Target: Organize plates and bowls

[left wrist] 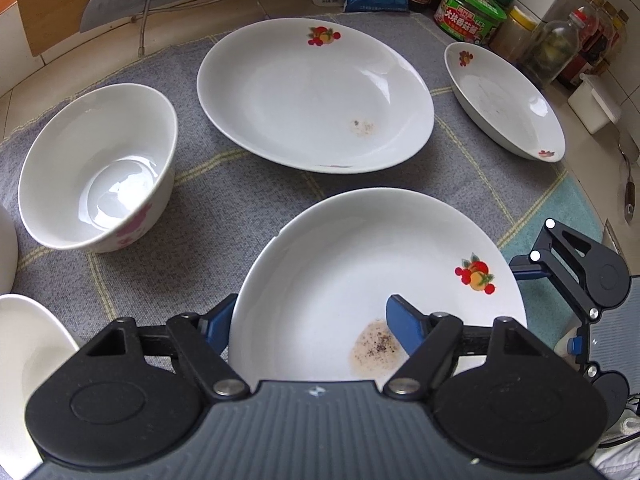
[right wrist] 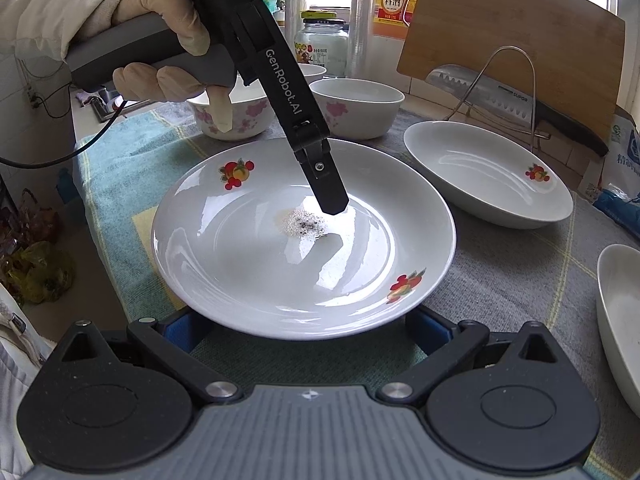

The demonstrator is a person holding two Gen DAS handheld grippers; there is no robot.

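A white plate with fruit prints and a stain [left wrist: 352,280] [right wrist: 280,264] lies nearest on the grey checked cloth [left wrist: 224,208]. My left gripper [left wrist: 308,328] straddles its near rim: one blue finger [left wrist: 402,328] inside the plate, the other [left wrist: 218,326] outside it, wide apart. In the right wrist view its finger [right wrist: 326,188] points down into the plate. My right gripper [right wrist: 304,334] is open, its fingers low at the plate's opposite rim, partly hidden beneath it. A larger plate [left wrist: 312,96] [right wrist: 488,176], a third plate [left wrist: 504,100] and flowered bowls [left wrist: 96,168] [right wrist: 356,108] [right wrist: 236,116] stand around.
A knife on a wire rack [right wrist: 492,96] and a cutting board [right wrist: 512,40] stand behind the plates. Jars and sauce bottles [left wrist: 472,12] line the counter's far side. Another white dish [left wrist: 24,360] sits at the left edge. A spoon [left wrist: 630,184] lies on the counter.
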